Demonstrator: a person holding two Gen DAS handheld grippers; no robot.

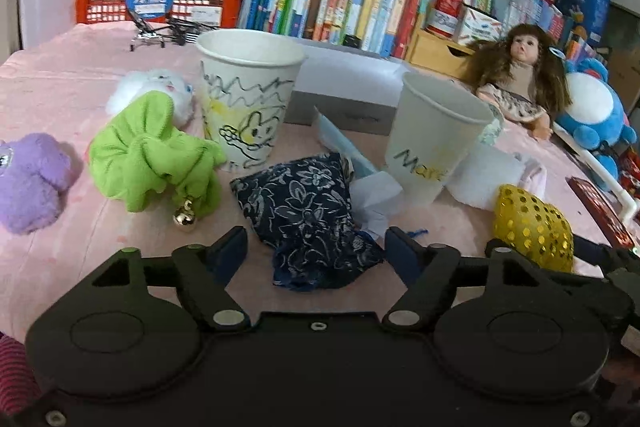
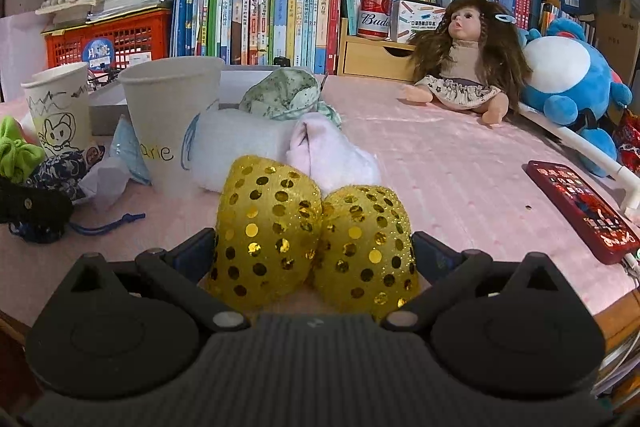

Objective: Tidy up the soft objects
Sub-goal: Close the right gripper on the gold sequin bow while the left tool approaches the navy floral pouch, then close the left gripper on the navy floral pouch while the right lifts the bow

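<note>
A navy floral pouch (image 1: pixel 308 211) lies on the pink cloth (image 1: pixel 60 99) between the fingers of my left gripper (image 1: pixel 316 251), which stands open around its near end; the pads are not pressing it. My right gripper (image 2: pixel 314 251) is shut on a yellow sequinned pouch (image 2: pixel 280 227), creased down its middle between the two pads. In the left wrist view that yellow pouch (image 1: pixel 532 227) sits at the right. A green cloth with a bell (image 1: pixel 152 163), a purple plush (image 1: pixel 32 183) and a white plush (image 1: pixel 156 91) lie to the left.
Two paper cups (image 1: pixel 248 99) (image 1: pixel 432 143) stand behind the navy pouch, before a grey box (image 1: pixel 340 107). White (image 2: pixel 236 143) and pink (image 2: pixel 328 155) soft rolls and a green floral pouch (image 2: pixel 284 99) lie beyond the yellow one. A doll (image 2: pixel 464 67), a blue plush (image 2: pixel 568 83) and a red phone (image 2: pixel 580 211) are at the right.
</note>
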